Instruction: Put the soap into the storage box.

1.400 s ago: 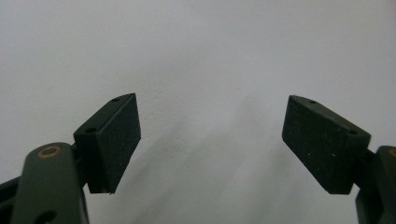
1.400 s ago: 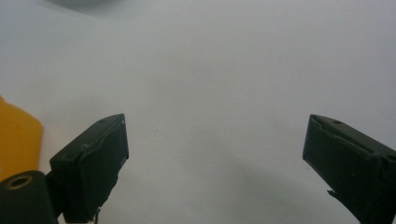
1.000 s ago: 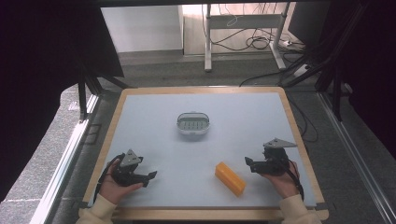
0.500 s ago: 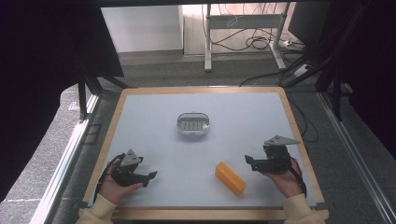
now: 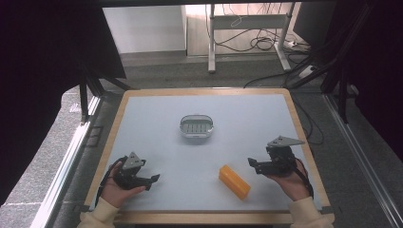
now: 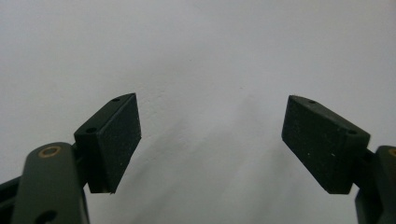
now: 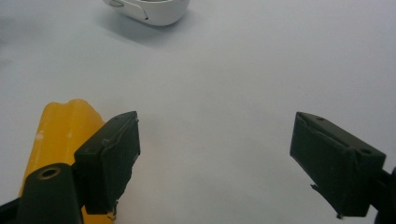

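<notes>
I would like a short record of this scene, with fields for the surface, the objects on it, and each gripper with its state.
surface: pale table top with a wooden rim
object 1: yellow block, lying flat near the front edge, right of centre
object 2: small white oval dish, at the middle of the table
left gripper: open, nothing between the jaws, at the front left
right gripper: open, nothing between the jaws, just right of the yellow block and apart from it
</notes>
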